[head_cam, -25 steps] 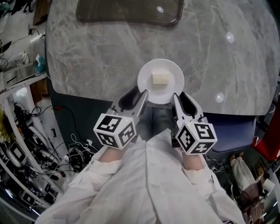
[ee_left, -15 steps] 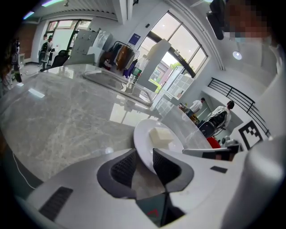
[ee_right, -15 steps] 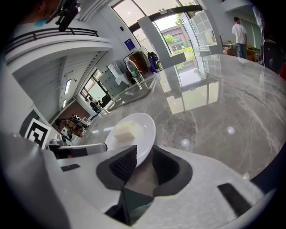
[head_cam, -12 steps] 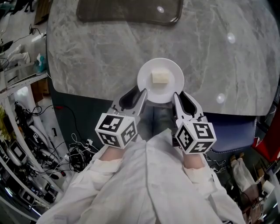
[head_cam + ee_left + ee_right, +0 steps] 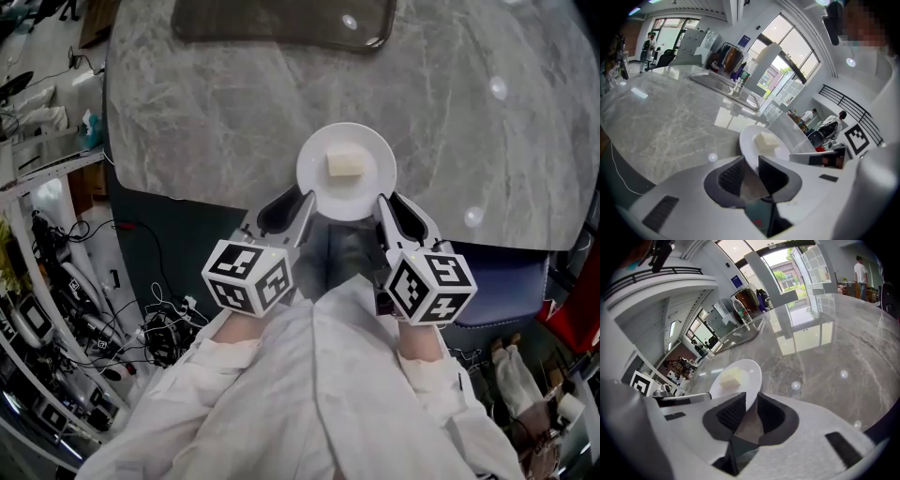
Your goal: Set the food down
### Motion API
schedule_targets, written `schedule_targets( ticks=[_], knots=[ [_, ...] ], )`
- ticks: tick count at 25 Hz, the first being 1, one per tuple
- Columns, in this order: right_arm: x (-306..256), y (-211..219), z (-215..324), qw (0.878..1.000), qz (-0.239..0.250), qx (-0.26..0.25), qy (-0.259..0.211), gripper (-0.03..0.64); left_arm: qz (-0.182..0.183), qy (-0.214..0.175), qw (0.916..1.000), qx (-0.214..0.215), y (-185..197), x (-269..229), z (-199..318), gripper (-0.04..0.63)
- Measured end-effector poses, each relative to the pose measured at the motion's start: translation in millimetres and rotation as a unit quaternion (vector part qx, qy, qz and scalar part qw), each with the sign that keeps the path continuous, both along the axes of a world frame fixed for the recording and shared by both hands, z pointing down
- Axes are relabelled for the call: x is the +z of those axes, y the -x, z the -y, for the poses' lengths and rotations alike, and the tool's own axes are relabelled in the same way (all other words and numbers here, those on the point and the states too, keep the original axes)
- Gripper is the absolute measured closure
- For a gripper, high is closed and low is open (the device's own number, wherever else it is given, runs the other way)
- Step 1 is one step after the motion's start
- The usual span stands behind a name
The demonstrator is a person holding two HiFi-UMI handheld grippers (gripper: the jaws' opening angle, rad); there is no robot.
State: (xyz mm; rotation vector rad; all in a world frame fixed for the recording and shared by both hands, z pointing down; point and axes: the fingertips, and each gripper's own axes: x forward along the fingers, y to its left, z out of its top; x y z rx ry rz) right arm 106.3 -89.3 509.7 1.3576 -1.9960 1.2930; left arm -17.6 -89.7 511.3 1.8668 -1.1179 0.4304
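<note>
A white plate [image 5: 317, 159] carries a pale yellow block of food [image 5: 343, 164] at the near edge of the grey marble table [image 5: 206, 112], partly overhanging it. My left gripper [image 5: 298, 202] is at the plate's near-left rim. In the left gripper view the plate [image 5: 747, 140] runs between the left gripper's [image 5: 751, 168] closing jaws, with a thin gap still showing. My right gripper [image 5: 394, 206] is at the near-right rim. The right gripper view shows the right gripper [image 5: 751, 406] shut on the plate [image 5: 752, 373], the food [image 5: 731, 378] beyond it.
A dark tray [image 5: 281, 23] lies at the table's far side. A sink with bottles [image 5: 736, 86] stands further along the counter. Cables and clutter [image 5: 56, 309] crowd the floor to my left, and a blue seat [image 5: 506, 281] is at the right.
The right gripper's marker cube has drifted slightly right and toward me. The plate and the left gripper have hardly moved.
</note>
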Motion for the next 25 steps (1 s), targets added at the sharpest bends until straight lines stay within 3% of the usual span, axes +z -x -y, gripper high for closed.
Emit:
schedule_targets(
  ticks=[15, 25],
  knots=[
    [-45, -8, 1, 0.998, 0.022, -0.034, -0.056, 0.557, 0.022, -0.075, 0.9967, -0.024, -9, -53, -2, 0.500],
    [-66, -3, 6, 0.995, 0.015, -0.059, -0.080, 0.557, 0.017, -0.100, 0.9938, -0.045, -4, -73, -4, 0.500]
  ],
)
